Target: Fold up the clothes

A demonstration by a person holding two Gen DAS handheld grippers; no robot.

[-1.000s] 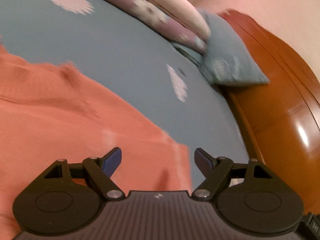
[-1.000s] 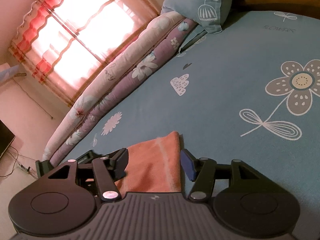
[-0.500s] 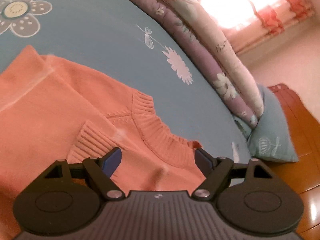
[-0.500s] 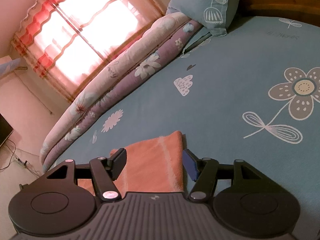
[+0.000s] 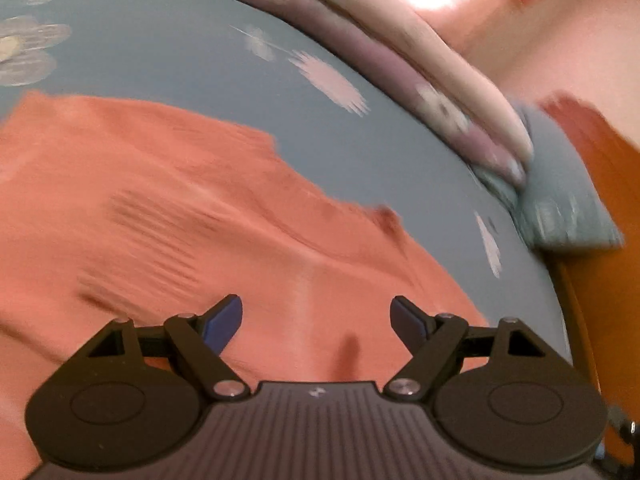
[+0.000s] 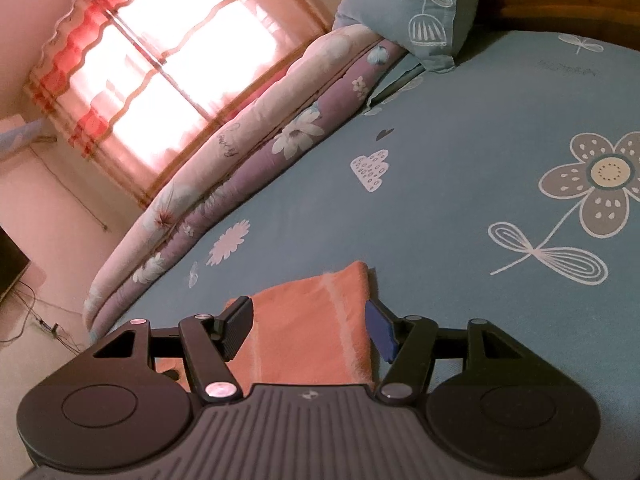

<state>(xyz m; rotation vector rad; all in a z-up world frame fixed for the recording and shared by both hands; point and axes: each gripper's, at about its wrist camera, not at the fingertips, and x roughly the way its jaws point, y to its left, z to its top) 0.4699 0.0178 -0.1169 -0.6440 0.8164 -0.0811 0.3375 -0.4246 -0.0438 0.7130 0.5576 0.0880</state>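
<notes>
Overhead, left tongs (image 5: 316, 316) wide apart above orange sweater (image 5: 160, 216), right tongs (image 6: 308, 330) parted, loosely straddling sweater's folded end (image 6: 312, 320)

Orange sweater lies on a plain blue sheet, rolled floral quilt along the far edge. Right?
Not plain: the blue sheet carries printed flowers and hearts, clear in the right wrist view. The orange sweater does lie on it, with the rolled floral quilt along the far edge.

A blue bed sheet (image 6: 460, 208) with big flowers fills the right of the right wrist view. A long rolled quilt (image 6: 240, 168), pink and purple, lies along its left edge. A blue pillow (image 6: 416, 12) sits at the top, touching the quilt. A bright window with red curtains (image 6: 160, 72) is in the upper left.
</notes>
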